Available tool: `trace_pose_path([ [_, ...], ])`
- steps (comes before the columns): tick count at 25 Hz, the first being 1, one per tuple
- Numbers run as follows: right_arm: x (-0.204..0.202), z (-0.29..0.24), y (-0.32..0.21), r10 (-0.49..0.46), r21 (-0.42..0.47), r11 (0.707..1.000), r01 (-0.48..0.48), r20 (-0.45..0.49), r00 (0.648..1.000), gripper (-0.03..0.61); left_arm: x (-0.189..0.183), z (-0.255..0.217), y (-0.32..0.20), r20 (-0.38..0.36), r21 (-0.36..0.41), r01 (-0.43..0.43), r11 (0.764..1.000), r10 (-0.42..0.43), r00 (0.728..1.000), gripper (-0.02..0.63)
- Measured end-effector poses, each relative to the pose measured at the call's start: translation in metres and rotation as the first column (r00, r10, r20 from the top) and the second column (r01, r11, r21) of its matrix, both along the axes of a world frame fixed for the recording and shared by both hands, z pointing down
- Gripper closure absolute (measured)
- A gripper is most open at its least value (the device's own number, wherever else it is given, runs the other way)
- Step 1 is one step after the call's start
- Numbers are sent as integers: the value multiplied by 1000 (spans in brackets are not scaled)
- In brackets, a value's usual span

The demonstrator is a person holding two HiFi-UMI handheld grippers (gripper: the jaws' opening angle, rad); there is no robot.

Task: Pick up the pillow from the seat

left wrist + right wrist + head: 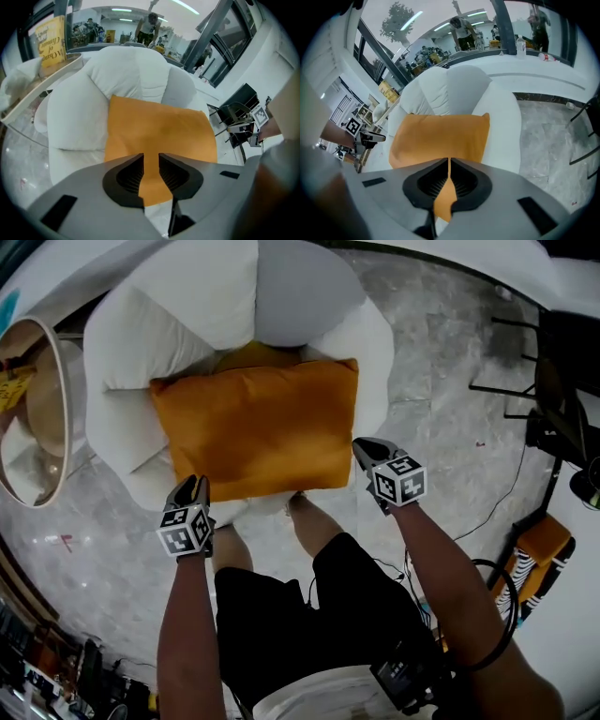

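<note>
hovering at the pillow (253, 427) on a white armchair (141, 343) over marble floor (441, 362): left tongs (194, 486) narrowly parted, right tongs (364, 448) closed.

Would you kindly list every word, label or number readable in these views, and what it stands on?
Yellow sign beside the white armchair: dark lettering, too blurred to read.
Marker cubes: black-and-white squares, no words.
Orange pillow: no text.
</note>
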State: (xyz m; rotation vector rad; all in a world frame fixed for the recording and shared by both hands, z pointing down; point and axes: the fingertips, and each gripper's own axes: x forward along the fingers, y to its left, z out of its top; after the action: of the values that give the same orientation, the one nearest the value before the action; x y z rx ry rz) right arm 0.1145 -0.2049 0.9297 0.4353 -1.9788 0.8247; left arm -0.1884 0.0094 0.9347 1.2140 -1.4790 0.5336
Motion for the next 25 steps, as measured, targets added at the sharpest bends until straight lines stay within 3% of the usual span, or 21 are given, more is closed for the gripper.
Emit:
trace_pose_path([
  [3,-6,10,-15,3,38,999,-3,-13,1000,541,-7,13,3,-6,-11,43,999,-43,999,491],
  [5,-10,20,-20,3,25,1000,-2,-23,1000,410,-15,19,2,-1,-12,61,998,-61,998,454],
  [10,-23,37,-30,9,-38,999,-11,-47,999,289,-30,42,4,-5,-40,78,996,-78,997,251],
  [13,-20,51,-34,28,-49,998,-32,-69,997,251,-34,52,2,-7,-53,86,995,-86,996,190],
  [19,-35,77,-32,88,-116,989,-90,-19,996,225,-21,64,-24,-103,-22,74,997,-76,992,184],
  [24,-40,89,-28,0,-25,1000,-2,-65,998,227,-13,76,-29,-76,-67,87,994,-92,993,192],
  [25,-38,91,-26,-30,-8,1000,29,-77,997,229,-12,77,-29,-66,-72,82,994,-87,994,223],
])
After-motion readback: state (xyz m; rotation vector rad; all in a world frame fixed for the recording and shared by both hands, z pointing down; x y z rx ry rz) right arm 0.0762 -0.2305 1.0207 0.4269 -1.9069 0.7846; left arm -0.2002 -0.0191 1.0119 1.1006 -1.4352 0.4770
